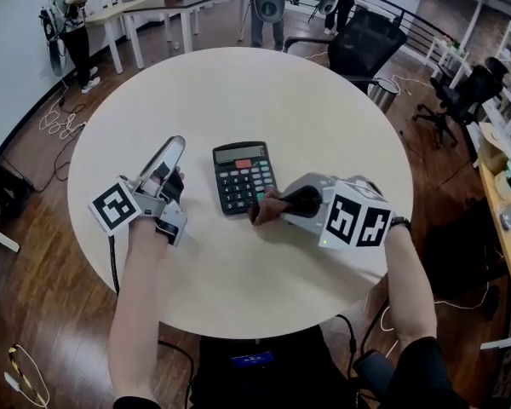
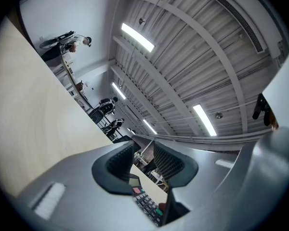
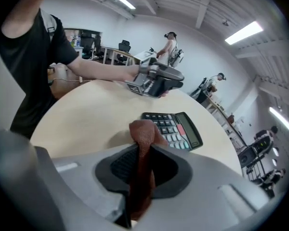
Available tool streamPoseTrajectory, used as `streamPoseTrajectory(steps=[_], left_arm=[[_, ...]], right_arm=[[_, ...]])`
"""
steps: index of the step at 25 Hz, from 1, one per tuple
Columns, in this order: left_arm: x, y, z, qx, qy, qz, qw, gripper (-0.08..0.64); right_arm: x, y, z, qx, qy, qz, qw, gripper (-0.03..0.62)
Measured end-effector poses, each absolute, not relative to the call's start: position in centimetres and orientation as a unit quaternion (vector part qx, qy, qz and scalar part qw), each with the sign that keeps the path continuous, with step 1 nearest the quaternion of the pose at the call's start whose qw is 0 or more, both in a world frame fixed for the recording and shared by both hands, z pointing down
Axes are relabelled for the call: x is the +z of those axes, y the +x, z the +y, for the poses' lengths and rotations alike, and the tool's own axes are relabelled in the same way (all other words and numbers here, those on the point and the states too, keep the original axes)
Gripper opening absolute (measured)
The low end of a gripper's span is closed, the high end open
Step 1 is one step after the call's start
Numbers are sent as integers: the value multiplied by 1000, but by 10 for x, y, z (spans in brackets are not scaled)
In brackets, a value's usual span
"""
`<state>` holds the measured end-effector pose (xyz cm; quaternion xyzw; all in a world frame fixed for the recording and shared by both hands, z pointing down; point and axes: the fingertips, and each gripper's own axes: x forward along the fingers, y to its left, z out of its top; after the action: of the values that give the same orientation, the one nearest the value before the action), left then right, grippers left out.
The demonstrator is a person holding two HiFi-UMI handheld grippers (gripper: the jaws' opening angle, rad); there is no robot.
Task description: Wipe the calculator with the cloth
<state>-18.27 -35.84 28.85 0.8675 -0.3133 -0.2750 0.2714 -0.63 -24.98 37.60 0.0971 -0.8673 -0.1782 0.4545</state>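
Note:
A black calculator (image 1: 243,177) lies flat near the middle of the round beige table (image 1: 238,83), display at the far end. My right gripper (image 1: 271,208) is shut on a brown cloth (image 1: 262,211), whose bunched end sits at the calculator's near right corner. In the right gripper view the cloth (image 3: 142,134) stands up between the pads, just short of the calculator (image 3: 176,127). My left gripper (image 1: 175,148) rests left of the calculator, tilted upward, open and empty. Through its gap I see the calculator (image 2: 147,203).
A black office chair (image 1: 366,41) stands just beyond the table's far right edge. Desks (image 1: 166,7) and standing people are further back. A second chair (image 1: 460,96) and shelving are at the right. Cables lie on the wooden floor at the left.

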Motion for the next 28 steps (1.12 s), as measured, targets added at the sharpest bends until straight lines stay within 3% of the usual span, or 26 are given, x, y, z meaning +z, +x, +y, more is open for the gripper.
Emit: streamPoseTrajectory(steps=[3, 7, 12, 25, 28], left_arm=[[289, -182, -358, -276, 866, -312, 276, 124], [289, -182, -356, -282, 863, -311, 282, 124], [285, -183, -354, -288, 862, -307, 282, 124], [285, -169, -351, -246, 879, -308, 270, 123], [283, -164, -350, -231, 885, -307, 263, 118]], right_arm=[[362, -5, -254, -179, 102, -877, 434, 49], [325, -6, -325, -180, 244, -876, 375, 49], [339, -20, -369, -177, 278, -854, 403, 50], [374, -20, -234, -171, 150, -874, 429, 49], [368, -21, -200, -177, 124, -887, 408, 49]])
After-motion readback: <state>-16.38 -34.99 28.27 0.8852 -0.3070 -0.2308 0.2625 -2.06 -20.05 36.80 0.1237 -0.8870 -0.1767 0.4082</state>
